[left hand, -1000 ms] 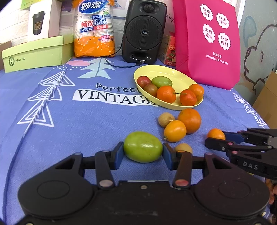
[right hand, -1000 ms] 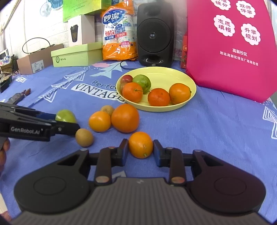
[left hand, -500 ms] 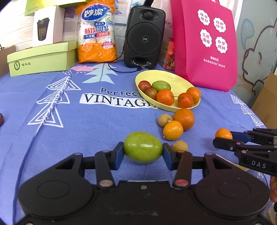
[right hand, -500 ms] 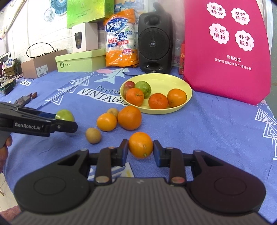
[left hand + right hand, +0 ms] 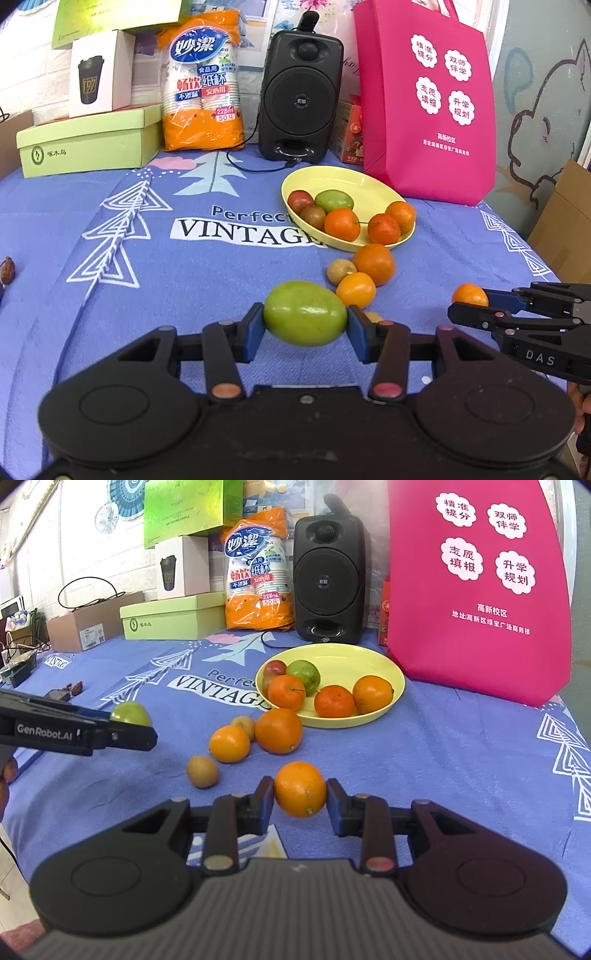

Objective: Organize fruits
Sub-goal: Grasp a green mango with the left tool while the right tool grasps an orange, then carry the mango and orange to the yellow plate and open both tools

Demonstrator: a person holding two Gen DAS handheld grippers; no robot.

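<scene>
My left gripper (image 5: 306,325) is shut on a green fruit (image 5: 305,313) and holds it above the blue cloth; it also shows in the right wrist view (image 5: 130,713). My right gripper (image 5: 300,800) is shut on a small orange (image 5: 300,788), lifted off the cloth; it shows at the right of the left wrist view (image 5: 469,294). A yellow plate (image 5: 343,178) farther back holds several oranges, a green fruit and dark red fruits. Two oranges (image 5: 277,730) and two brown kiwis (image 5: 202,771) lie loose in front of the plate (image 5: 388,664).
A black speaker (image 5: 300,96) with its cable, a pink bag (image 5: 428,99), an orange pack of paper cups (image 5: 203,85) and a green box (image 5: 88,144) stand along the back. A cardboard box (image 5: 565,221) stands at the right of the table.
Both grippers have risen with their fruits; the green fruit and the orange now hang higher above the cloth. The loose fruits and the plate have not moved.
</scene>
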